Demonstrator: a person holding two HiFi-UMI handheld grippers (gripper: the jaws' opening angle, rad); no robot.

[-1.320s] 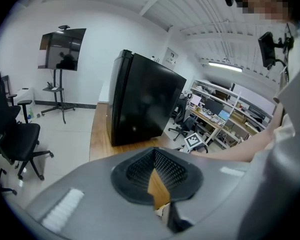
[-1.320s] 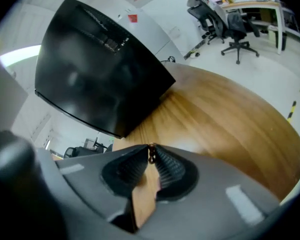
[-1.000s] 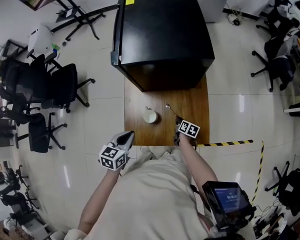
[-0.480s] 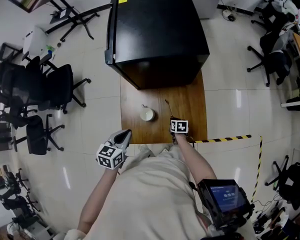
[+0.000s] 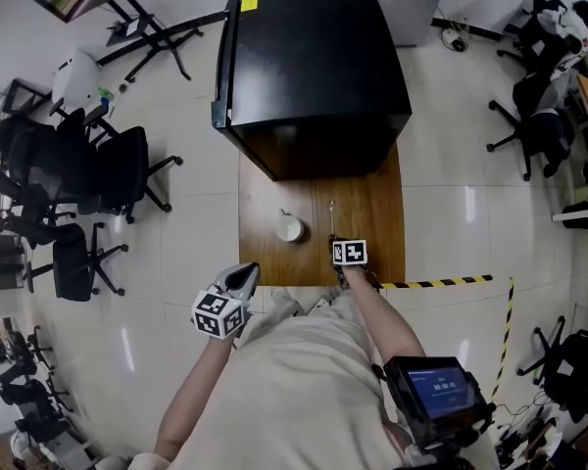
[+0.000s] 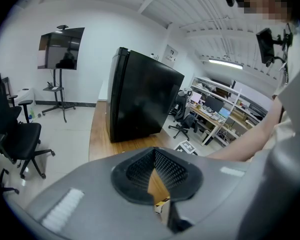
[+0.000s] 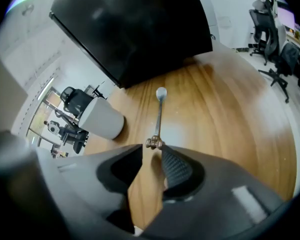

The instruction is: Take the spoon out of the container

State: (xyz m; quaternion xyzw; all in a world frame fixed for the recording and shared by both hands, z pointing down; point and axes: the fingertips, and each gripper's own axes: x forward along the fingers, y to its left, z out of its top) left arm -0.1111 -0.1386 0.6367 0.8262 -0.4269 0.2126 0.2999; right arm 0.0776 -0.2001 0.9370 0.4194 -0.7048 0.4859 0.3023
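Thin metal spoon (image 7: 159, 111): flat on brown wooden table (image 7: 230, 114), near white round cup (image 7: 102, 119).
Right gripper (image 7: 151, 151): a little open, empty.
Left gripper (image 6: 153, 153): closed, empty.

A wooden table (image 5: 372, 218) juts out from under a black cabinet (image 5: 314, 57). On it stands 1 white container (image 5: 291, 228), with the spoon (image 5: 331, 218) lying flat just right of it. The right gripper (image 5: 343, 249) sits at the spoon's near end; the left gripper (image 5: 243, 277) hangs off the table's near-left corner.
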